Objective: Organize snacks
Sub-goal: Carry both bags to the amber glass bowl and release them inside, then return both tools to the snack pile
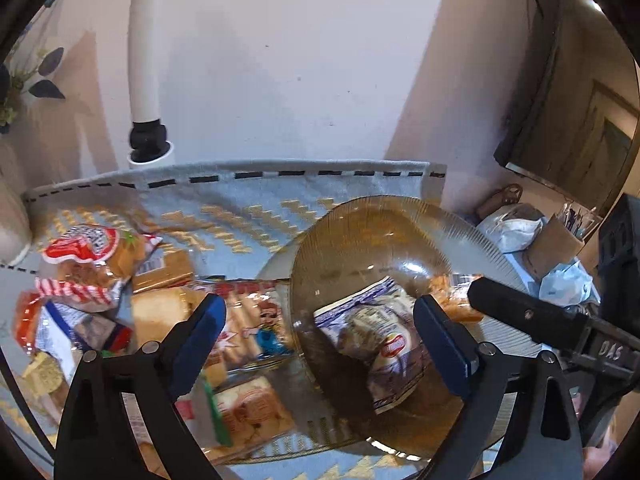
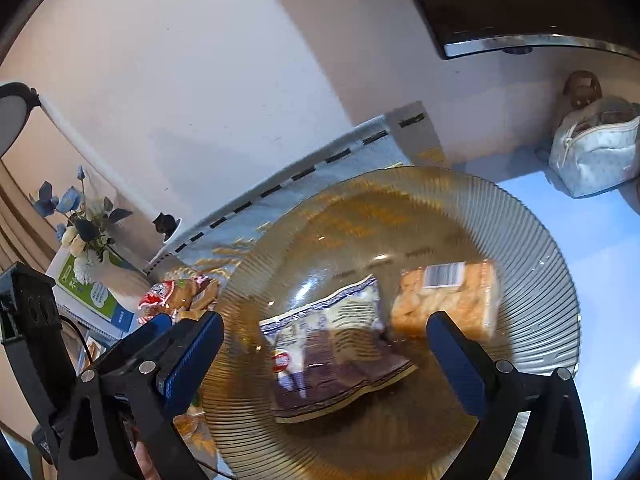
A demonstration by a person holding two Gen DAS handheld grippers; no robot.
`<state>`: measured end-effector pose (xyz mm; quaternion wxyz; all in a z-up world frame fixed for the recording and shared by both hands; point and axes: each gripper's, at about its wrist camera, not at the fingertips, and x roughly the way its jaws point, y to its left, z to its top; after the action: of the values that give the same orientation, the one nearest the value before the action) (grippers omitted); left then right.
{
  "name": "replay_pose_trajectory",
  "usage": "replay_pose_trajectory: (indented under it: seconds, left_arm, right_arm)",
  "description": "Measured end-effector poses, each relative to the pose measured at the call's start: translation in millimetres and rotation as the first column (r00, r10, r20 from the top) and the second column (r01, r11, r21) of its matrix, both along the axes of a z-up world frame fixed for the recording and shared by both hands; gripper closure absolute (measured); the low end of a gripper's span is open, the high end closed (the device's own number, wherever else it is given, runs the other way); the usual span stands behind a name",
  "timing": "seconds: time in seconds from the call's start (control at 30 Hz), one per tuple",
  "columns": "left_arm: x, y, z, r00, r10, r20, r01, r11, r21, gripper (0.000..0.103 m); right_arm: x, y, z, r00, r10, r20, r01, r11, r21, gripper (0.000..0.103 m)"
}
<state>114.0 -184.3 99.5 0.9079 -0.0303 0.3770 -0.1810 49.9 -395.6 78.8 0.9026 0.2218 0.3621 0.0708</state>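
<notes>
- Looking along the left gripper (image 1: 320, 340) in the left wrist view, its blue pads are standing wide apart with nothing pressed between them; the amber glass plate (image 1: 492, 248) is lying ahead and to the right, already carrying a blue-and-white snack packet (image 1: 384, 332).
- Waiting loose on the patterned cloth (image 1: 240, 200) to the left of the plate is the pile of snack packets (image 1: 120, 300); a long biscuit pack (image 1: 248, 328) is sitting just beyond the left pad, its long axis running roughly across the jaws, so this gripper seems the nearer one for the next pick.
- Turning to the right wrist view, the right gripper (image 2: 324, 356) is also gaping open and empty, hovering over the plate (image 2: 540, 280).
- Lying between its pads is the blue-and-white packet (image 2: 332, 352), with an orange barcoded pack (image 2: 444, 300) just beside it; the pile (image 2: 176, 292) is sitting well off to the left.
</notes>
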Motion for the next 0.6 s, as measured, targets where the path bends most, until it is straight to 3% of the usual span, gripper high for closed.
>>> replay_pose_trajectory:
  seconds: [0.27,0.6]
  left_arm:
    - [-9,34,16,0.999,0.048,0.021,-0.048,0.998,0.038,0.008]
    - [-16,137,36,0.974,0.221,0.054,-0.224,0.973,0.056,0.007]
  right_arm:
    - [-8,43,28,0.998,0.049,0.03,-0.048,0.998,-0.04,0.002]
    - [-28,134,49,0.984,0.164,0.07,-0.154,0.98,-0.125,0.001]
